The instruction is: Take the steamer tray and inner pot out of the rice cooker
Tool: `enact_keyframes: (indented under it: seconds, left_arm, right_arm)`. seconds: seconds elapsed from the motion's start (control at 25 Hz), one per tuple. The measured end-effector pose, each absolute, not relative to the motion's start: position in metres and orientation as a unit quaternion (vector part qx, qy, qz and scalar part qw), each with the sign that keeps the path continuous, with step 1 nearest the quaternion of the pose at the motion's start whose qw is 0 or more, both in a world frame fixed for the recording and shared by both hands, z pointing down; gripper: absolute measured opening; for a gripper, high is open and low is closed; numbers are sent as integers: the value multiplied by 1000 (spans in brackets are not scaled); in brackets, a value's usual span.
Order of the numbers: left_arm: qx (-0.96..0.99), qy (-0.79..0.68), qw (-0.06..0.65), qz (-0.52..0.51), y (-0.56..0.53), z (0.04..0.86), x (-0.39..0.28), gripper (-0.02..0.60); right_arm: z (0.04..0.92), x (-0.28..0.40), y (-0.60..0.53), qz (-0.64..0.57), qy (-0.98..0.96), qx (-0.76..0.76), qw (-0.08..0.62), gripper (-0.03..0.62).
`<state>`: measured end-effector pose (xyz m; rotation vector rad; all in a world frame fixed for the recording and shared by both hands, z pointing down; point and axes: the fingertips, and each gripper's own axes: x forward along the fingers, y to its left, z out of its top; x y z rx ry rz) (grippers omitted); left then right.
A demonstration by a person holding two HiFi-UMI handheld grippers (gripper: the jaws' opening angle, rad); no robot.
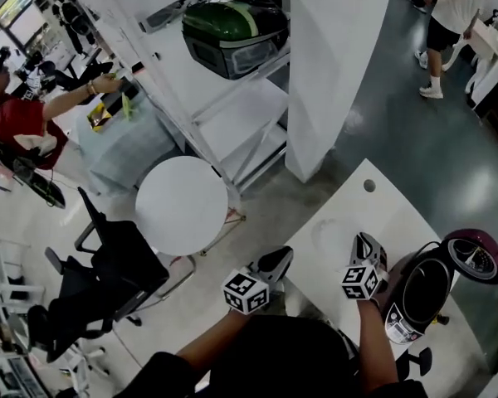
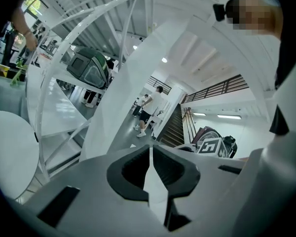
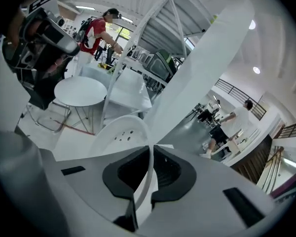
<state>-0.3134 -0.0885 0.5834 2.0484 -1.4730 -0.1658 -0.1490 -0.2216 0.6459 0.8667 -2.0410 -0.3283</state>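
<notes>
White steamer tray (image 3: pixel 113 138); maroon (black-lined) rice cooker (image 1: pixel 401 301).

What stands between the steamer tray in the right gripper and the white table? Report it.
Nothing visible does. The right gripper is shut on the rim of the steamer tray, and no object shows on the table beside the open rice cooker. The left gripper, shut and empty, is off to the side.

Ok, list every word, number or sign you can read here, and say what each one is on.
No text can be read in any view.
Label on the front of the rice cooker: there is print, but it is too small to read.
Marker cubes on the grippers: black-and-white square patterns only, no letters or numbers.
</notes>
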Motion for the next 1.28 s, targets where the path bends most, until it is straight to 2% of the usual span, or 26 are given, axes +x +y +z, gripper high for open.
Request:
enact_keyframes:
  seconds: [0.24, 0.64, 1.08, 1.28]
  left_arm:
    - [761, -564, 314, -58, -83, 595, -336, 20]
    - [781, -524, 339, -26, -88, 608, -325, 20]
    - [795, -504, 337, 12, -95, 610, -316, 20]
    - [806, -501, 314, 36, -104, 611, -318, 20]
  right_arm:
    - [695, -142, -235, -33, -819, 365, 441, 18]
    - [772, -106, -264, 111, -804, 403, 423, 20]
    - [843, -85, -262, 225, -769, 448, 396, 21]
    - [843, -76, -261, 223, -766, 471, 377, 22]
